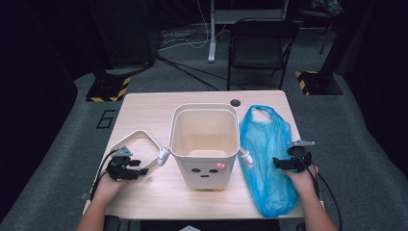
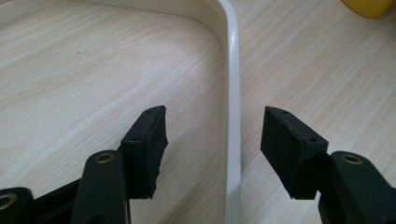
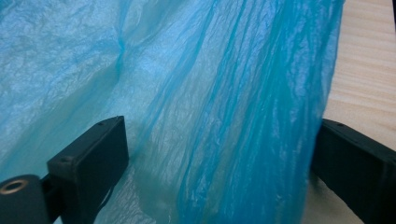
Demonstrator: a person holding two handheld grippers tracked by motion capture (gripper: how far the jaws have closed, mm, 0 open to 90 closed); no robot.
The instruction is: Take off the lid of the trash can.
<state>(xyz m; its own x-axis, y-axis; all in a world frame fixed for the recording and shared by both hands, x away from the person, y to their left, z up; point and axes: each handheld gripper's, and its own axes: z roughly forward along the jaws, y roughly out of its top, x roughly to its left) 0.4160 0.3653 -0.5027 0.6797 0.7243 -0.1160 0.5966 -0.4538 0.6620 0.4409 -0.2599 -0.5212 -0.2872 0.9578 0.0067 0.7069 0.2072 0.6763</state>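
Note:
A cream bin (image 1: 204,144) with a face on its front stands mid-table. To its left lies a thin white ring frame (image 1: 139,134). My left gripper (image 1: 142,171) rests low by the frame's near side. In the left gripper view, the frame's bar (image 2: 231,93) runs between the jaws of the left gripper (image 2: 212,135), which is open, and neither pad touches it. A blue plastic bag (image 1: 264,139) lies flat to the right of the bin. My right gripper (image 1: 276,163) is open at the bag's right edge, with the crinkled film (image 3: 210,93) between the wide jaws of the right gripper (image 3: 219,154).
The bin has a yellow base (image 2: 369,5) and white side knobs (image 1: 163,156). A round cable hole (image 1: 235,102) sits near the table's far edge. A black folding chair (image 1: 260,45) and floor cables lie beyond the table.

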